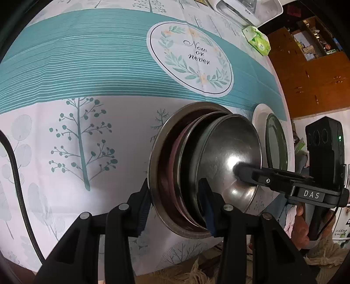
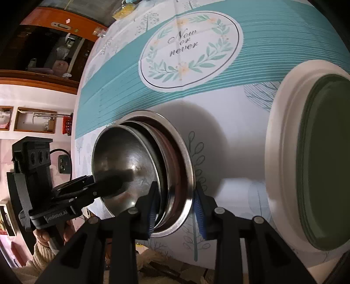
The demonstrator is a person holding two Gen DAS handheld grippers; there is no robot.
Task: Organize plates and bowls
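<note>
A stack of nested steel dishes (image 1: 175, 170) sits near the front edge of the surface (image 1: 105, 153), which is covered by a cloth printed with trees, a teal striped band and an oval reading "Now or never" (image 1: 198, 52). The outermost piece is a wide steel plate (image 2: 186, 157); inside it lie a reddish rim and more metal rims, and the shiny steel bowl (image 1: 231, 157) sits innermost.

Both grippers are on this stack from opposite sides. The left gripper (image 1: 177, 207) has its 2 fingers astride the stack's rims, one pad (image 1: 143, 209) outside the wide plate and the other inside the bowl; they stand partly closed, and I cannot tell whether the pads are pressing yet. The right gripper (image 2: 175, 207) straddles the opposite edge the same way, its blue pad (image 2: 200, 212) just outside the plate's lip and the other inside among the rims, also narrowed, with contact unclear.

Beside the stack, apart from it, a white plate (image 2: 282, 153) carries a dark green dish (image 2: 328, 161). A green packet (image 1: 257, 39) and a white tray (image 1: 247, 11) lie at the far end of the surface.
</note>
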